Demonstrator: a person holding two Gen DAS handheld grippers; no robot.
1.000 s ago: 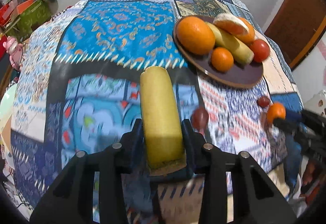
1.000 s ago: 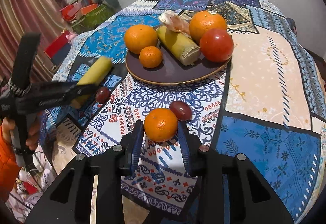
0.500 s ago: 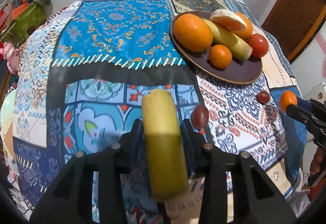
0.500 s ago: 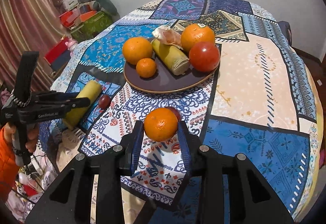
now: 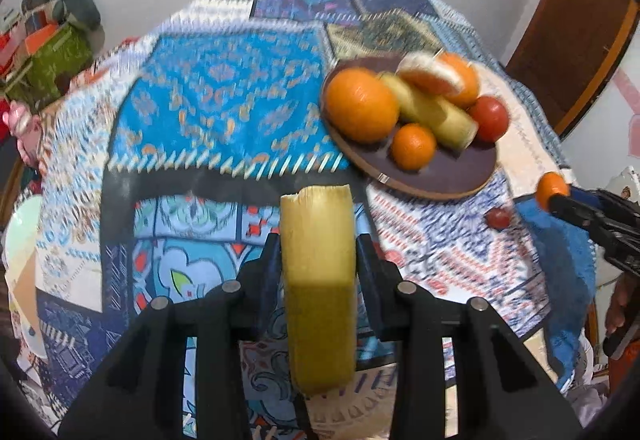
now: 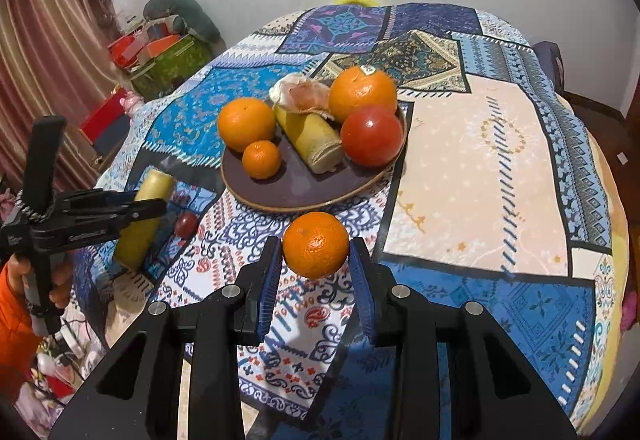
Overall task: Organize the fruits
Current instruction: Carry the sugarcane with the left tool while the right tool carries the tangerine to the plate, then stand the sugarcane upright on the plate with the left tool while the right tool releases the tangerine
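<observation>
The yellow banana piece [image 5: 318, 272] sits clamped between the two fingers of the left gripper [image 5: 318, 260], lifted clear of the patchwork tablecloth [image 5: 224, 108], its ragged cut end pointing forward past the fingertips. The right gripper [image 6: 316, 260] is closed on a small mandarin [image 6: 316, 245], which also hangs above the cloth, pinched at its sides by the blue pads [image 6: 273, 272]. Ahead of the right gripper, and ahead and to the right of the left one, lies the dark round plate [image 6: 296, 188], loaded with a large orange [image 6: 246, 124], a little mandarin on the plate [image 6: 261, 159], another banana piece [image 6: 312, 140], a red tomato [image 6: 372, 135], a second big orange [image 6: 363, 93] with a sticker, and a peeled citrus piece [image 6: 300, 92] resting on top. Between the two grippers, down on the cloth, lies a small dark red fruit [image 6: 186, 224], near the left gripper's fingertips. Beyond the table's far left corner is a green box [image 6: 172, 60] stacked with red and orange items.
</observation>
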